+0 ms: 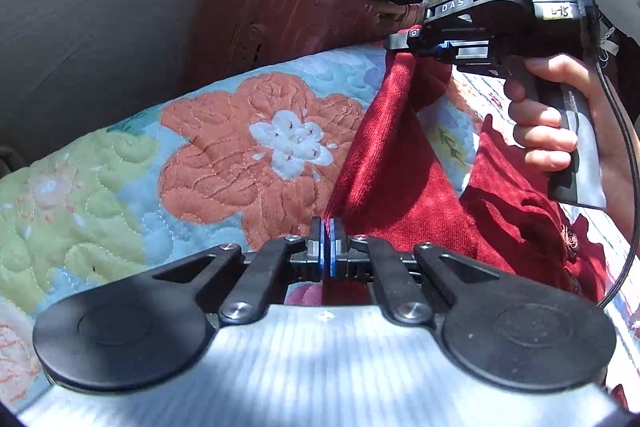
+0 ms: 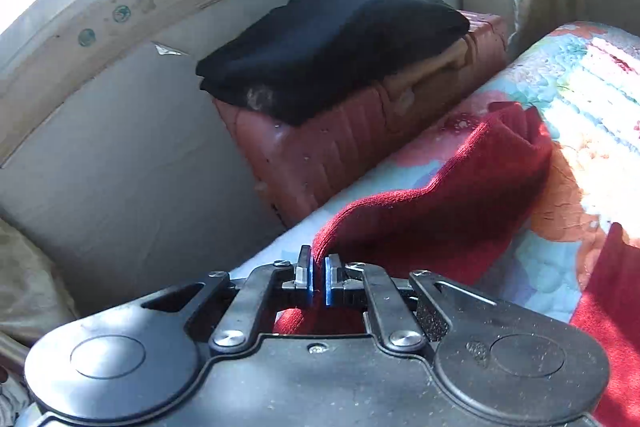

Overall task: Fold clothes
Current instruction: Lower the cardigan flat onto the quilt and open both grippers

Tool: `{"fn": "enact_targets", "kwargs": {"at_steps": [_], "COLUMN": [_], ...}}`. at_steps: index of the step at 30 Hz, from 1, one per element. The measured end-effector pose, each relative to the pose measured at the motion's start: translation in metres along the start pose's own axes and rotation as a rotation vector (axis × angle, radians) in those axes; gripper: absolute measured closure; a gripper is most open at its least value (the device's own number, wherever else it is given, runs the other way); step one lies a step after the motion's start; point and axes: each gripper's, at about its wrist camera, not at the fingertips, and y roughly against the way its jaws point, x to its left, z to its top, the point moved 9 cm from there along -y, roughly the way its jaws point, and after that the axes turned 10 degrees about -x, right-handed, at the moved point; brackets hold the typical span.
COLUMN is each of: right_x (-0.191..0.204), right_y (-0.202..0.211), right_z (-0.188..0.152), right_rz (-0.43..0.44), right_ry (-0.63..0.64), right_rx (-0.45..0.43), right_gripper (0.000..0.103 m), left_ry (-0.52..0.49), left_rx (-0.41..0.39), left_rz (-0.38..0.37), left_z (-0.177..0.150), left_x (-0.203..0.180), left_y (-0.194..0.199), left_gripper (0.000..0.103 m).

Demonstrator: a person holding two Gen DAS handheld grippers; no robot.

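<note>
Left wrist view: your left gripper [image 1: 329,227] is pinching an edge of the red knit sweater [image 1: 384,163], which is hanging up toward 1 o'clock over the floral quilt [image 1: 224,147]. Your right gripper [image 1: 404,45] is clamping the same sweater up there.

Right wrist view: the right gripper [image 2: 318,267] is pinching the sweater [image 2: 448,195]; at 12 o'clock a black folded garment [image 2: 332,43] is sitting on a red suitcase [image 2: 332,155].
</note>
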Motion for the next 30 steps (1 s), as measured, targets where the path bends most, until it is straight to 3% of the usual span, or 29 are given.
{"fn": "enact_targets", "kwargs": {"at_steps": [1,3,6,10,12,13,14,21,26,30], "right_x": [0.008,0.012,0.012,0.005,-0.004,-0.009,-0.016,-0.068,-0.091,-0.102], "right_y": [-0.001,-0.003,0.021,0.098,0.155,0.184,0.213,0.397,0.491,0.560], "right_z": [0.000,-0.001,-0.005,-0.015,-0.026,-0.032,-0.039,-0.116,-0.164,-0.199], "right_rz": [0.029,0.028,0.015,0.024,-0.010,-0.030,-0.058,-0.260,-0.367,-0.372], "right_ry": [-0.011,-0.039,-0.118,-0.227,-0.227,-0.224,-0.227,-0.342,-0.370,-0.424], "right_rx": [0.019,0.031,-0.001,-0.065,-0.091,-0.104,-0.112,-0.121,-0.103,-0.108], "right_gripper": [0.093,0.081,0.066,0.049,0.041,0.040,0.040,0.034,0.034,0.034], "left_ry": [-0.023,-0.091,-0.127,-0.061,-0.045,-0.044,-0.048,-0.166,-0.253,-0.332], "left_rx": [0.016,0.040,0.020,-0.029,-0.023,-0.005,0.016,0.051,0.048,0.037], "left_rz": [0.037,0.130,0.163,0.104,0.051,0.021,-0.006,-0.276,-0.359,-0.385], "left_z": [-0.004,-0.011,-0.007,0.012,0.015,0.013,0.010,-0.023,-0.065,-0.085], "left_x": [0.005,0.015,0.022,0.016,0.005,-0.004,-0.014,-0.117,-0.159,-0.173], "left_y": [0.000,0.000,0.006,0.024,0.037,0.045,0.053,0.125,0.155,0.175], "left_gripper": [0.101,0.103,0.103,0.097,0.076,0.059,0.055,0.055,0.057,0.058]}}
